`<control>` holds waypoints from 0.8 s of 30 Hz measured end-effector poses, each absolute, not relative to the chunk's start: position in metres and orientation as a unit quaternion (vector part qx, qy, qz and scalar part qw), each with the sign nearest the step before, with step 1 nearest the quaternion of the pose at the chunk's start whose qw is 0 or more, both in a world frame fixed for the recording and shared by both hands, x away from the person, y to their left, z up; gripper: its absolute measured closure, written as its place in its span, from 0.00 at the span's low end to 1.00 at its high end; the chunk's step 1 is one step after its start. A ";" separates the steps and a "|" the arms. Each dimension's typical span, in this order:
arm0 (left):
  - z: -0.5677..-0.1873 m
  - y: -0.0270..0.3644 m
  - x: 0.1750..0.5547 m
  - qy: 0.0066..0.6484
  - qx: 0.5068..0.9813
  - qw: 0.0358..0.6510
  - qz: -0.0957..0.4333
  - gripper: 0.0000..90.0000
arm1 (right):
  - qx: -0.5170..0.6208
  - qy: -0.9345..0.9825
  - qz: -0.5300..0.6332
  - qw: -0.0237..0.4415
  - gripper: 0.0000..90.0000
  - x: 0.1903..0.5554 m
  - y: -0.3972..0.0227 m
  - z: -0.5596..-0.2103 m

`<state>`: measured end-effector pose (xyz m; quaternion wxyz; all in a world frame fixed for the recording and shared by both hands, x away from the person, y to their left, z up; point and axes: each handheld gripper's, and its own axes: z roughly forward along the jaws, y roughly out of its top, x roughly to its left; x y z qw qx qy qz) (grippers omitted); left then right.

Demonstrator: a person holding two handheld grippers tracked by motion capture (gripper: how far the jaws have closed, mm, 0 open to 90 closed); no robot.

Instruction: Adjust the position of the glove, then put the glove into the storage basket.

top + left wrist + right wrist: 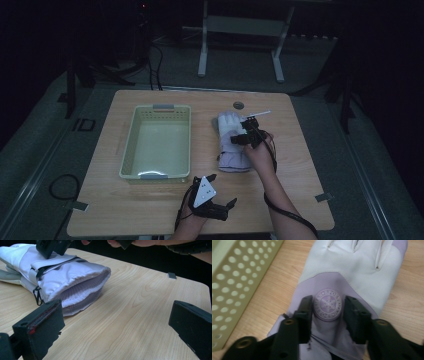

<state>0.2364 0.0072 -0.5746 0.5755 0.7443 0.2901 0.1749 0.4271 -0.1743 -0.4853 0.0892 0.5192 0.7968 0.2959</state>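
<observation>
1. Left gripper (216, 200) waits with jaws spread wide and empty, nearer the person than the glove (233, 141).
2. Right gripper (327, 315) sits on the glove, jaws half apart astride its round badge (327, 304).
3. Glove's long axis runs cuff-near, fingers-far, right of the basket (157, 142).

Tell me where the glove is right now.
In the high view the glove lies flat on the table, right of the green basket, under the right gripper, whose jaws straddle its round snowflake badge.
</observation>
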 end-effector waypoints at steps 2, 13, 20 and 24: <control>-0.575 0.007 0.236 0.291 0.744 0.576 0.175 0.00 | 0.508 0.804 0.297 0.088 0.59 0.426 -0.178 -0.484; -0.574 0.006 0.236 0.293 0.746 0.570 0.181 0.00 | 0.447 0.829 0.330 0.066 0.22 0.416 -0.196 -0.475; -0.574 0.008 0.239 0.301 0.746 0.570 0.167 0.00 | 0.384 0.846 0.358 0.094 0.18 0.407 -0.214 -0.476; -0.574 0.006 0.241 0.305 0.750 0.564 0.163 0.00 | 0.354 0.856 0.362 0.103 0.18 0.402 -0.223 -0.475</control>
